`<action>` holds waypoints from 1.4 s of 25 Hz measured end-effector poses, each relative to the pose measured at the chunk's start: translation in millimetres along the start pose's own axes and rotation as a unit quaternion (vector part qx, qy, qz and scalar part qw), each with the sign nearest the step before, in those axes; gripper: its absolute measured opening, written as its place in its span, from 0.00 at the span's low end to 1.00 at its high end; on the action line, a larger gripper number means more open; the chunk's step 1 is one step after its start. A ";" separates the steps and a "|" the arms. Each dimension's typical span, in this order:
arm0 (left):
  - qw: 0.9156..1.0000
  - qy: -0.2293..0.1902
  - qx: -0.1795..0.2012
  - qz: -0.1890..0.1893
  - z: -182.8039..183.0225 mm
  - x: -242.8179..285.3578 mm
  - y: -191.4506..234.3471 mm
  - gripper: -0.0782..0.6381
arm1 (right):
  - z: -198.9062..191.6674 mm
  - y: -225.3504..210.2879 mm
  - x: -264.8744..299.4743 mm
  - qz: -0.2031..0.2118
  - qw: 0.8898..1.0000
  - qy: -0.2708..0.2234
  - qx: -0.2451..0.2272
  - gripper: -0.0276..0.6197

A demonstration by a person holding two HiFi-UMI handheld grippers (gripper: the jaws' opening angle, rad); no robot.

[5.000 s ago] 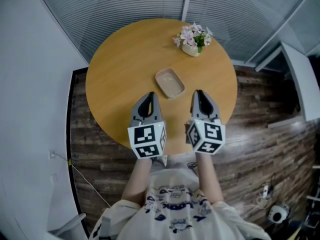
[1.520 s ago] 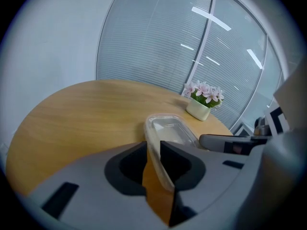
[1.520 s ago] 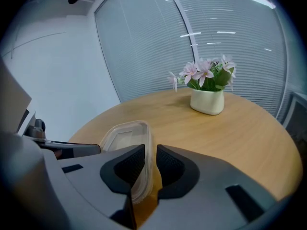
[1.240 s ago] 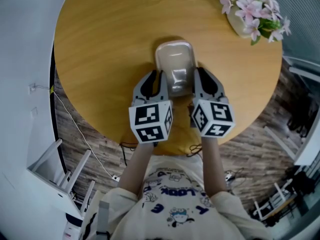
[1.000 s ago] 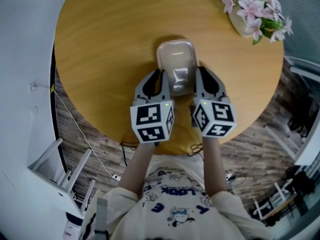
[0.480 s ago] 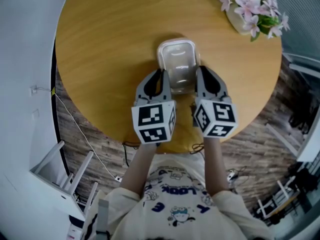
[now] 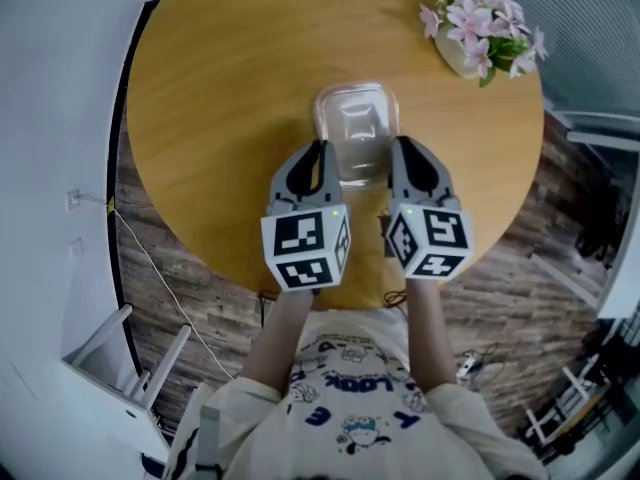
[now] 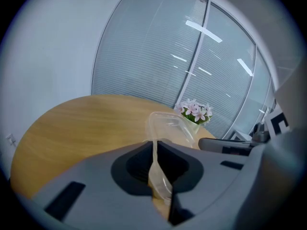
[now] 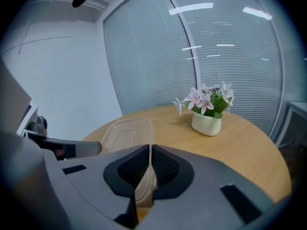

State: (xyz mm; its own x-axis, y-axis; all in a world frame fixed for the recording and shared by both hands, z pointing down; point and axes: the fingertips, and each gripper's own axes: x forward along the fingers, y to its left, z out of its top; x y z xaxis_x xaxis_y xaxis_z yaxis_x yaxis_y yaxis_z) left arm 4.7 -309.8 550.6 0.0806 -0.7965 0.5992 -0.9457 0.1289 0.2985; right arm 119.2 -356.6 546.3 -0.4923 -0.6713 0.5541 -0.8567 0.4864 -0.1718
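I am holding a clear plastic container [image 7: 352, 133] with both tools, just above the middle of the head view, over the round wooden table [image 7: 230, 88]. The left gripper [image 7: 312, 158] is closing on the container's left rim; in the left gripper view its jaws are pressing together on that thin rim, with only the plastic between them. The right gripper [image 7: 403, 153] is doing the same on the opposite rim, and the right gripper view is showing its jaws nipping the clear edge, which is running down the middle of the frame. The container is lying lengthwise between the two tools, its far end pointing to the top of the frame. The yellow wood is showing straight through its clear base and walls. I cannot tell whether it is touching the table or hanging just above it.

At the upper right of the head view a small cream pot [image 7: 462, 60] is sitting on the table, well apart from the container, and it is holding pink flowers [image 7: 480, 23] with green leaves
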 end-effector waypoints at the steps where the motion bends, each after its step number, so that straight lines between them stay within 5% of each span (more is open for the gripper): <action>1: 1.000 -0.005 0.002 -0.003 4.3 -2.5 -1.7 0.15 | 4.4 0.5 -2.9 -0.003 1.000 -0.005 -0.001 0.07; 35: 0.980 -0.169 0.077 -0.072 149.5 -108.4 -31.2 0.15 | 149.6 53.1 -96.5 -0.041 0.982 -0.180 -0.041 0.07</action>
State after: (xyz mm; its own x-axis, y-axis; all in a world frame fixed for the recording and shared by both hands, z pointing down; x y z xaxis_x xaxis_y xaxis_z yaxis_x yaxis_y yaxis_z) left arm -21.7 -315.9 365.2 0.1324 -0.9534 0.2712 -0.9704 -0.0690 0.2313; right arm 98.2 -349.6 361.9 -0.4579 -0.8570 0.2364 -0.8875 0.4561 -0.0654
